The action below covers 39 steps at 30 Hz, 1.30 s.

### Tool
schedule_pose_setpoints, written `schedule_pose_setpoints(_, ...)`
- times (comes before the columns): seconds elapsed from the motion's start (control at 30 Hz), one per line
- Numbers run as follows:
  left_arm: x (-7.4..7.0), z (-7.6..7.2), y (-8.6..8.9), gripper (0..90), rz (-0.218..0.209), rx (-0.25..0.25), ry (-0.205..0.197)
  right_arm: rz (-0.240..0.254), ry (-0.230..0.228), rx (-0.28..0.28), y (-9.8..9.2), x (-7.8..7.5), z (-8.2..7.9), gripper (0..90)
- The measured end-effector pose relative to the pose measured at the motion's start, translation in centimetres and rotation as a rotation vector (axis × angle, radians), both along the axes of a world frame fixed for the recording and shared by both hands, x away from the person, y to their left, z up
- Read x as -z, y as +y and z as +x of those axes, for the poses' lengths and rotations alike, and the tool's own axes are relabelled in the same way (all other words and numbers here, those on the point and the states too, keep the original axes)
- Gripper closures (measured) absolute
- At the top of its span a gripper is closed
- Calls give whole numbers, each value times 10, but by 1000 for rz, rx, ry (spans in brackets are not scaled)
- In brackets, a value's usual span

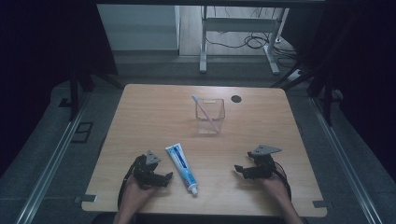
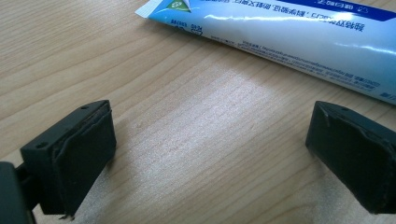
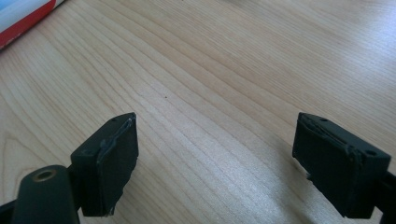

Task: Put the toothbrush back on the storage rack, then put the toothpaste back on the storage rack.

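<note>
A blue and white toothpaste tube [image 1: 182, 168] lies flat on the wooden table [image 1: 140, 116], its cap toward the near edge. In the left gripper view the toothpaste tube [image 2: 299, 42] runs across the top, just beyond the jaws. My left gripper [image 1: 169, 176] rests on the table just left of the tube, open and empty. My right gripper [image 1: 237, 171] sits at the near right, open with bare wood between its jaws. A clear square cup [image 1: 209, 115] stands mid-table with a pink toothbrush [image 1: 204, 110] leaning inside it.
A small black round mark [image 1: 236, 98] sits near the table's far edge. A red and white strip of the tube [image 3: 23, 18] shows at the top left of the right gripper view. Desk legs and cables [image 1: 252, 42] lie on the floor beyond the table.
</note>
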State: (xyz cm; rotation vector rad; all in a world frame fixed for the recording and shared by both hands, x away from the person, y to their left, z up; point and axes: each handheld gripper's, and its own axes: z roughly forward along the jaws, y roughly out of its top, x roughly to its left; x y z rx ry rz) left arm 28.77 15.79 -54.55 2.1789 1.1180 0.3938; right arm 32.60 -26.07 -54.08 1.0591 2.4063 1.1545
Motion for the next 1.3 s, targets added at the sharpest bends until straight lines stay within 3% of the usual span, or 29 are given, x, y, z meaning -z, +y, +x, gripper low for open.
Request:
schedule_pose_setpoints(0.1, 0, 0, 0, 19, -1, 0, 0, -36, 18, -6, 1, 1, 1, 155)
schedule_pose_setpoints(0.23, -1, 0, 2, 39, -2, -2, -1, -85, -8, -17, 5, 2, -1, 146)
schedule_pose_setpoints(0.37, -3, -1, 4, 97, -16, -11, 4, -84, -7, -18, 4, 2, -1, 145)
schedule_pose_setpoints(0.5, -6, 0, 3, 147, -60, 5, 24, -84, -7, -18, 4, 2, -1, 145)
schedule_pose_setpoints(0.63, -13, -3, -1, 171, -56, 20, -3, -85, -7, -17, 4, 2, -1, 145)
schedule_pose_setpoints(0.83, -24, -5, -1, 309, -105, 39, -16, -85, -6, -11, 5, 2, 0, 144)
schedule_pose_setpoints(1.3, -35, -7, -28, 665, -137, 195, -4, -84, -4, -5, 5, 2, 0, 142)
